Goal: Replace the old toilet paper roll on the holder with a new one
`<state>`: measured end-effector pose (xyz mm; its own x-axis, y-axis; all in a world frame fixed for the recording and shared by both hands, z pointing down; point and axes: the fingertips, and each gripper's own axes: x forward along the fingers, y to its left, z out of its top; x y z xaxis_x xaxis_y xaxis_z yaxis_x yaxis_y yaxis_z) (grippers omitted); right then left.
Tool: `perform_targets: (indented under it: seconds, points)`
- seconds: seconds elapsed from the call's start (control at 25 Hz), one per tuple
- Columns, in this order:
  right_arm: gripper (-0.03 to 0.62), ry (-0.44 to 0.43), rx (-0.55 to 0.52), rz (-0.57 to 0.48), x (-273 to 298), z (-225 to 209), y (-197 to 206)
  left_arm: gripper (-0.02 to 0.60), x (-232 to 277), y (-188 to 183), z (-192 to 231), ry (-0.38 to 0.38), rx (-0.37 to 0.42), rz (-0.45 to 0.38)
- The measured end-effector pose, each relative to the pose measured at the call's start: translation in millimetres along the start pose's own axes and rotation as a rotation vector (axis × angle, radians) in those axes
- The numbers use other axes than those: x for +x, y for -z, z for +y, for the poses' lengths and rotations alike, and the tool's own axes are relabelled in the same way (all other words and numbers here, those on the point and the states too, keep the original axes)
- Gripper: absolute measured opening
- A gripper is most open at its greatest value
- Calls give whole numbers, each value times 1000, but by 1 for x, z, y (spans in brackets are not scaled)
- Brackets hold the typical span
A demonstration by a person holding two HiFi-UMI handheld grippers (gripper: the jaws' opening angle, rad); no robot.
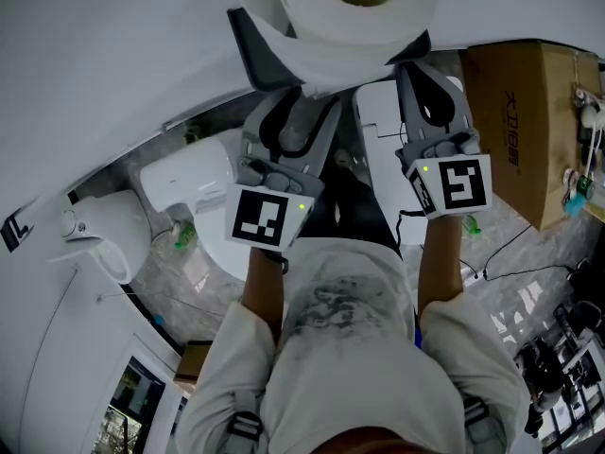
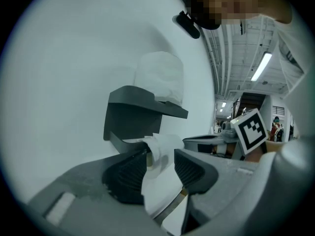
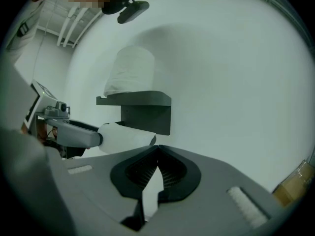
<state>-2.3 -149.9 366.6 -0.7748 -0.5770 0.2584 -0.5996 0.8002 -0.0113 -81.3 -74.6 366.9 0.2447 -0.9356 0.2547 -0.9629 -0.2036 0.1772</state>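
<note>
Pose: my left arm [image 1: 265,287] and right arm [image 1: 440,263] both reach fwd, side by side, toward the wall-mounted holder [image 1: 248,50].

Left gripper [image 2: 162,162]: tilted slightly down. Fingers [image 2: 125,173] are spread wide w/ the old roll [image 2: 165,146] between them; pads not clamped on it.

Right gripper [image 3: 158,154]: same slight downward tilt. Fingers [image 3: 140,171] are fully closed tip to tip, nothing held. It sits near the holder's right side, not touching.

Old roll: thin, white, w/ a loose sheet hanging. It sits under the holder's dark grey shelf, axis approx. level.

New roll [image 1: 354,8]: full, white, standing upright on top of the shelf, against the white wall [image 1: 113,55].
</note>
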Motion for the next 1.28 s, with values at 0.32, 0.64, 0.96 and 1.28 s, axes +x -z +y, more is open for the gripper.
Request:
perform_targets:
  seconds: [0.32, 0.64, 0.96, 1.28]
  points:
    - [2, -40, -2, 15, 5, 8, 2, 173, 8, -2, -3, -7, 7, -7]
    - [2, -45, 7, 1, 5, 8, 2, 76, 8, -3, -2, -2, 27, -13]
    - [2, -30, 7, 9, 0, 0, 5, 41, 13, -6, -14, 49, 21, -26]
    - [2, -1, 22, 4, -8, -12, 3, 35, 19, -11, -18, 58, 32, -29]
